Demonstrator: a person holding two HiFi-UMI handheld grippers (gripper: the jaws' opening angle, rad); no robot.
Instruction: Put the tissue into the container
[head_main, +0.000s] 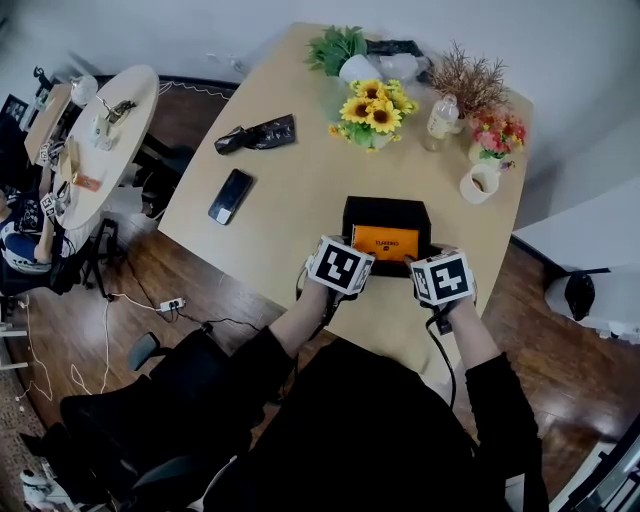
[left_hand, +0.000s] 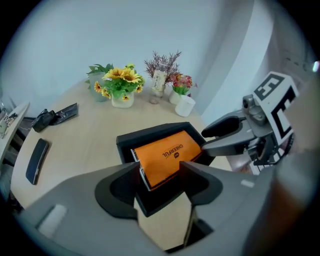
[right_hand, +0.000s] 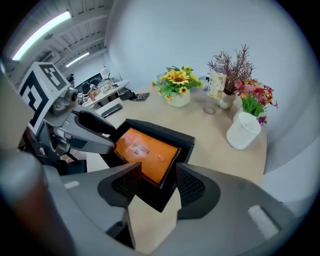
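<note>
The tissue pack (head_main: 385, 242) looks light, squashy and slick-wrapped, perhaps tilted in the container (head_main: 386, 208); pinch its long edges. Left claw (left_hand: 160, 168) and right claw (right_hand: 158, 171) gape empty.

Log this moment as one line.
tissue pack: in black box | left gripper: open, at box | right gripper: open, at box
</note>
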